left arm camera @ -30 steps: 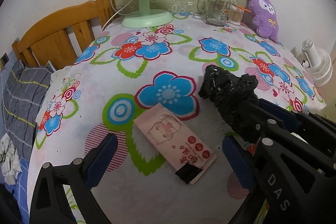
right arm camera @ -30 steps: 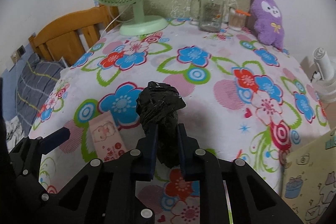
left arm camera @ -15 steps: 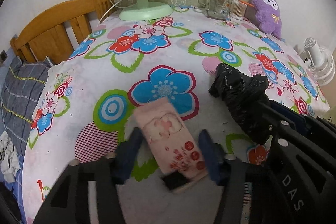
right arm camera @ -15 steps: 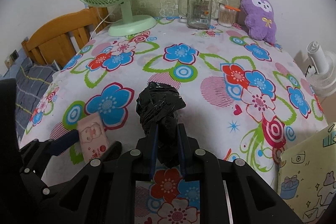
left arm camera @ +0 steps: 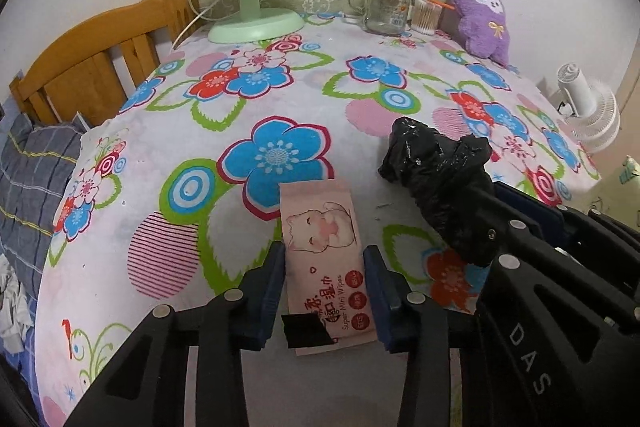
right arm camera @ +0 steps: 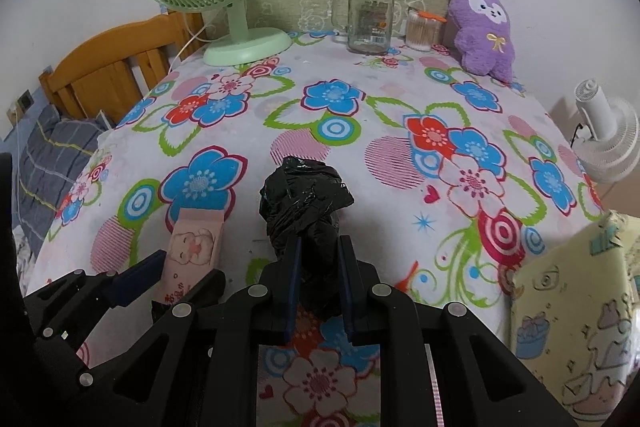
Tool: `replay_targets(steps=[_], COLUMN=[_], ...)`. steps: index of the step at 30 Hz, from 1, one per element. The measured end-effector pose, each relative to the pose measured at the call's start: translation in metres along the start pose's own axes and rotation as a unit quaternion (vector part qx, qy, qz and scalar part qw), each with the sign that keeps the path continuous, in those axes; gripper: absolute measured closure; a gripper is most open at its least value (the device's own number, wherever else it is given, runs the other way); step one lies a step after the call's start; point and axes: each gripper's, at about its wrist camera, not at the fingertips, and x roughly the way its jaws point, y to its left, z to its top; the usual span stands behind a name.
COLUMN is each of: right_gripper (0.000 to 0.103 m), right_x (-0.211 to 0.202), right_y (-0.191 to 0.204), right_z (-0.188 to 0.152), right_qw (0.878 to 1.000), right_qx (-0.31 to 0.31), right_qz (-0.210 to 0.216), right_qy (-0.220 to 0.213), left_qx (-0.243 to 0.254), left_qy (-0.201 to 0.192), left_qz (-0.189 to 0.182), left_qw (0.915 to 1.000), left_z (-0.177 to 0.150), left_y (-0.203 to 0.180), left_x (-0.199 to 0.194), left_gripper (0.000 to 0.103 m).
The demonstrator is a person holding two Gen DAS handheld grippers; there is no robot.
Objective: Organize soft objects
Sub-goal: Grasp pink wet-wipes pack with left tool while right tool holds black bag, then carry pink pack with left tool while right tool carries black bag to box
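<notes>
On the floral tablecloth (left arm camera: 120,267), left gripper (left arm camera: 324,275) having just been closing, now clamping pink wet-wipes pack (left arm camera: 320,247), beside it right gripper (right arm camera: 318,267) pinching crumpled black plastic bag (right arm camera: 304,195).

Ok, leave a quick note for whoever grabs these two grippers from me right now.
Left gripper: jaws have just been closing, now against both sides of the pink wipes pack, which still lies on the floral tablecloth.
Right gripper: shut on the crumpled black plastic bag.
Done: both soft items are gripped.
Left: lift the pack and put both away; the destination isn't visible.
</notes>
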Motion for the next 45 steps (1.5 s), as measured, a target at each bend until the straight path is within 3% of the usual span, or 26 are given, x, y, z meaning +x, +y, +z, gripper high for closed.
replay_targets(steps=[45], right_gripper=[0.083], right_x=[-0.163], right_y=[-0.062], right_z=[-0.008], right_qw=[0.993], right_qx=[0.018], right_qz=[0.008], right_qy=[-0.119], left_qx=[0.015], left_qy=[-0.131], left_qz=[-0.002], left_qw=[0.9913], left_z=[-0.005], left_y=[-0.080], left_x=[-0.140], left_gripper=[0.063])
